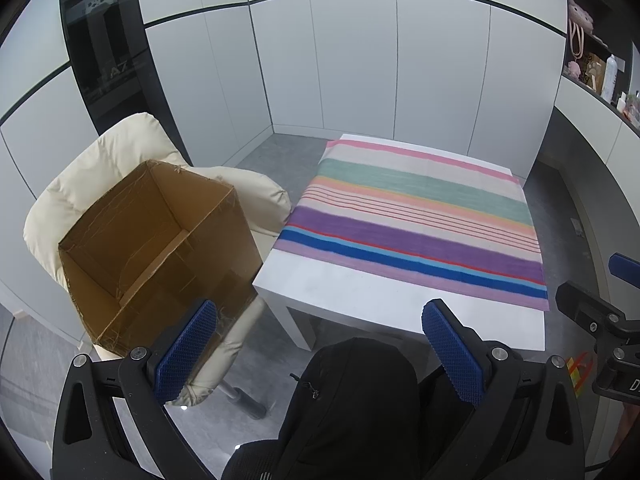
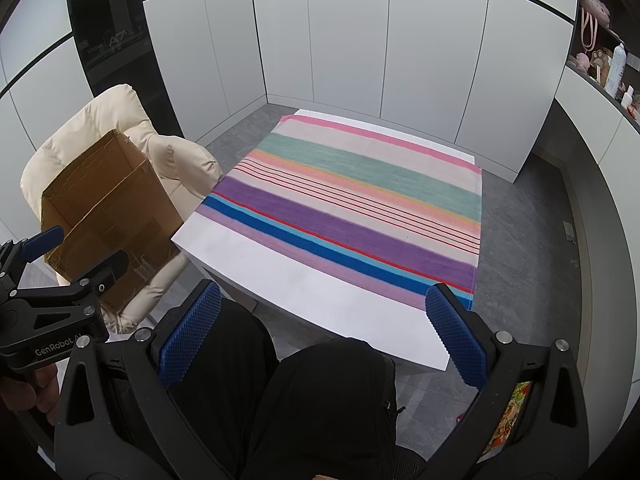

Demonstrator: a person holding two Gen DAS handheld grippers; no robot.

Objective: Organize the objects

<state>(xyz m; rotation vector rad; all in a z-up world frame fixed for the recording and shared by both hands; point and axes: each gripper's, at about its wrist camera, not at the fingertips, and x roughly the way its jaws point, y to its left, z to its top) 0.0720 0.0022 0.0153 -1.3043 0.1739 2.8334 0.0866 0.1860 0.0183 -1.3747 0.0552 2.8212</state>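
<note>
An open, empty cardboard box [image 1: 156, 240] [image 2: 108, 220] sits on a cream padded chair [image 1: 100, 168] [image 2: 120, 128] left of the table. A striped cloth [image 1: 416, 216] [image 2: 352, 200] lies flat over the white table [image 1: 360, 304] [image 2: 320, 296]. My left gripper [image 1: 320, 352] is open above a person's black-clad knees, nothing between its blue pads. My right gripper [image 2: 324, 336] is open too, over the lap at the table's near edge. Each gripper shows at the other view's side. A colourful object [image 2: 508, 412] [image 1: 580, 372] lies low on the right, mostly hidden.
White cabinet doors [image 1: 360, 60] close off the back. A shelf [image 2: 600, 60] at the upper right holds bottles and soft toys. Grey tiled floor [image 2: 528, 240] surrounds the table. A dark glass panel [image 1: 104, 48] stands behind the chair.
</note>
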